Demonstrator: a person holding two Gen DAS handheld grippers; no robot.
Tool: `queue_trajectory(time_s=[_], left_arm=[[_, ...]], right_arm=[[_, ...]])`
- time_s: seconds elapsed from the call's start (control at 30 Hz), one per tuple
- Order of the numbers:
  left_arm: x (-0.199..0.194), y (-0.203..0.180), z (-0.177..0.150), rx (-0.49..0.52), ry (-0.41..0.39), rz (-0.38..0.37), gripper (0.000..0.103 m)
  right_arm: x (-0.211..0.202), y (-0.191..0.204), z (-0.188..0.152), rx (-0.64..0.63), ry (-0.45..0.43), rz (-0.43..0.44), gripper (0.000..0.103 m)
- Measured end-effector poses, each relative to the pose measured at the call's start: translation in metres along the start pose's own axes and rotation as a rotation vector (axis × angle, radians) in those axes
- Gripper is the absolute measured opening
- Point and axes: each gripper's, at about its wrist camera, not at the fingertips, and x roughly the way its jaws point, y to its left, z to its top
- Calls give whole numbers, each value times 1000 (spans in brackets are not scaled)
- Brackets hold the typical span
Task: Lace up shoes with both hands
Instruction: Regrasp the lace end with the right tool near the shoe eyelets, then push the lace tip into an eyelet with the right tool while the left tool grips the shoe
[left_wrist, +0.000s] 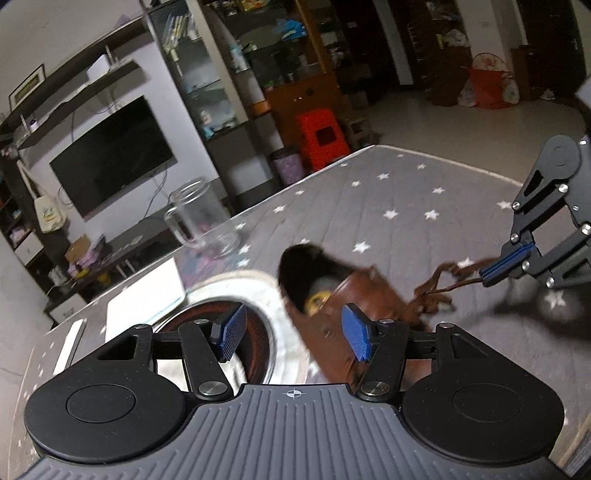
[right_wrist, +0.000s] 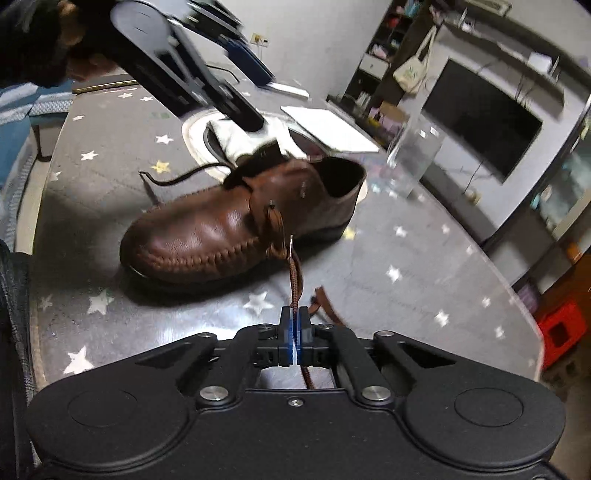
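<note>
Right gripper (right_wrist: 294, 325): jaws pinching brown lace (right_wrist: 293, 280) | left gripper (left_wrist: 291, 332): jaws spread wide, empty, above brown shoe (right_wrist: 236, 225) mid-worktop (right_wrist: 424, 266)

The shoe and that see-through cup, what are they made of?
The shoe looks like smooth brown leather: it shines and has stitched seams. The cup is clear, so probably glass, though it could be plastic. The lace looks like woven brown cord.

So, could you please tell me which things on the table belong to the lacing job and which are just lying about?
Part of the job:
- brown leather shoe
- brown lace, clamped in the right tool
- left tool, open by the shoe's heel

Just lying about:
- glass jar
- white sheets
- round recess in the table
</note>
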Motion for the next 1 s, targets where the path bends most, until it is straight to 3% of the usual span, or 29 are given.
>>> queue_trajectory(time_s=[0.13,0.23,0.37,0.7,1.0], left_arm=[[19,2,6,-13,25,0,57],[26,11,6,-41,38,-38,38],[34,24,-1,-76,57,-59,24],[28,46,-28,-200,6,-87,23],[27,56,-37,-242,-34,-121,24]], right_arm=[[-8,6,12,-72,-20,-33,2],[-7,8,18,-110,-35,-35,2],[-5,12,27,-155,-52,-37,1],[15,28,57,-351,-91,-61,1],[54,50,67,-624,-45,-163,1]])
